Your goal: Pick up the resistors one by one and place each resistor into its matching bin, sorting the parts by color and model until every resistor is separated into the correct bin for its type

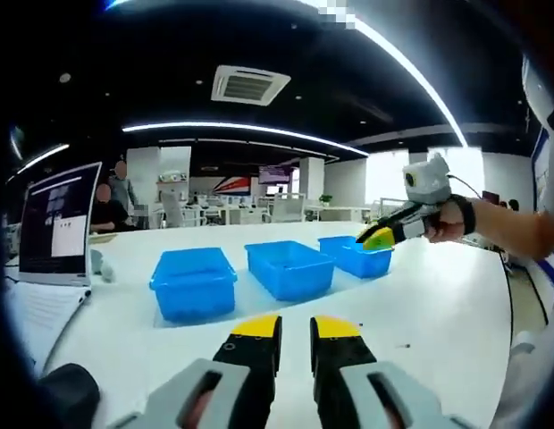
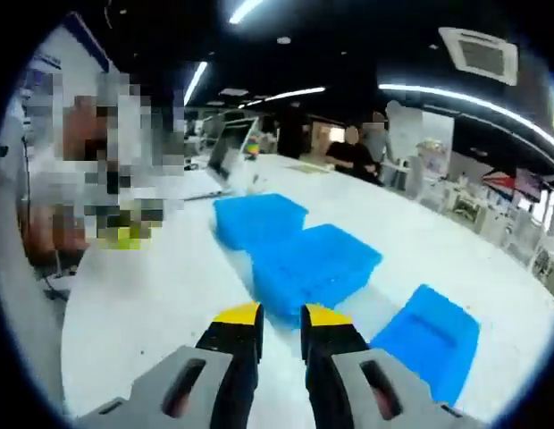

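Right claw (image 1: pixel 377 238) hovering over the far bin (image 1: pixel 356 255), tips hidden, grip unreadable. Left claw (image 1: pixel 295 332) parted narrowly, empty. Resistors likely tiny, light: pinch mid-body.

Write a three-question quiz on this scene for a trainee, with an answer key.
1. True or false: the blue bins stand stacked on one another.
2. How many blue bins are on the white table? A) two B) three C) four
3. In the left gripper view, the right gripper hangs over which bin?

Key: 1. False, they stand side by side in a row. 2. B. 3. The bin at the right end of the row.
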The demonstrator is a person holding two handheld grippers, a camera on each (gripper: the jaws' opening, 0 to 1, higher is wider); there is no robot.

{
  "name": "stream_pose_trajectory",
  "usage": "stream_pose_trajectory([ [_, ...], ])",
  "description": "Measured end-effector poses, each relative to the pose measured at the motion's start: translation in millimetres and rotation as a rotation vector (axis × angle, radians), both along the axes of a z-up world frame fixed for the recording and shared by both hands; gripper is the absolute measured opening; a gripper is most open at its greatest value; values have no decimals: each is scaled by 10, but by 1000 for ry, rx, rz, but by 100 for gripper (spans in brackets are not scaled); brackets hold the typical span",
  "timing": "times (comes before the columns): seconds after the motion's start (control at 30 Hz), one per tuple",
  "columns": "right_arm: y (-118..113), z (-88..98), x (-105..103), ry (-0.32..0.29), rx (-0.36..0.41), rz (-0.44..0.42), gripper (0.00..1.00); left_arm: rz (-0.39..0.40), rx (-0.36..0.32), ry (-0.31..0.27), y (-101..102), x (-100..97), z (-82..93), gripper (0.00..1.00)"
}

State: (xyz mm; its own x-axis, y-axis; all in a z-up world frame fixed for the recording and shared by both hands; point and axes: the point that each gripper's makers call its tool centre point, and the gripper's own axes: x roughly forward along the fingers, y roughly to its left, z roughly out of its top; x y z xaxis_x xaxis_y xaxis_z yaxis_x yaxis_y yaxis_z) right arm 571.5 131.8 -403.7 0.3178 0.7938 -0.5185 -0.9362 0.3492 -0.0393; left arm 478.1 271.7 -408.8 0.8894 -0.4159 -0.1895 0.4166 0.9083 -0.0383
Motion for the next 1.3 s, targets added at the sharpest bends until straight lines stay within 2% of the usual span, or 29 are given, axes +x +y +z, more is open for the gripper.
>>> stream_pose_trajectory([
  [0.1, 179, -211, -230, 78, -89, 94, 16, 4, 7, -5, 22, -3, -7, 16],
  [0.27, 272, -537, -444, 114, -252, 178, 13, 5, 8, -8, 55, -36, -21, 16],
  [0.33, 308, -604, -451, 119, -273, 179, 13, 6, 8, -9, 73, -51, -23, 16],
  [0.63, 309, -774, -483, 148, -332, 164, 13, 11, -7, -7, 112, -88, -59, 16],
  [0.73, 311, -763, -502, 119, -356, 171, 9, 4, -13, -1, 96, -95, -92, 16],
  [0.77, 307, -766, -501, 88, -382, 196, 6, 3, -13, 1, 93, -97, -98, 16],
  [0.87, 326, -764, -578, 69, -413, 243, 5, -3, -15, 6, 80, -101, -117, 16],
  [0.9, 323, -790, -571, 98, -407, 247, 5, -4, -14, 7, 79, -101, -121, 16],
  [0.93, 314, -807, -499, 84, -409, 262, 5, -4, -14, 7, 81, -101, -122, 16],
  [1.03, 314, -773, -466, 36, -395, 271, 5, -1, -16, 5, 108, -97, -112, 16],
  [1.1, 336, -711, -481, 9, -360, 270, 5, 4, -14, 3, 130, -91, -104, 16],
  [1.23, 380, -523, -478, -35, -239, 255, 5, 9, -13, 2, 150, -77, -100, 16],
  [1.3, 402, -349, -457, -68, -128, 247, 5, 9, -15, 4, 151, -68, -105, 16],
])
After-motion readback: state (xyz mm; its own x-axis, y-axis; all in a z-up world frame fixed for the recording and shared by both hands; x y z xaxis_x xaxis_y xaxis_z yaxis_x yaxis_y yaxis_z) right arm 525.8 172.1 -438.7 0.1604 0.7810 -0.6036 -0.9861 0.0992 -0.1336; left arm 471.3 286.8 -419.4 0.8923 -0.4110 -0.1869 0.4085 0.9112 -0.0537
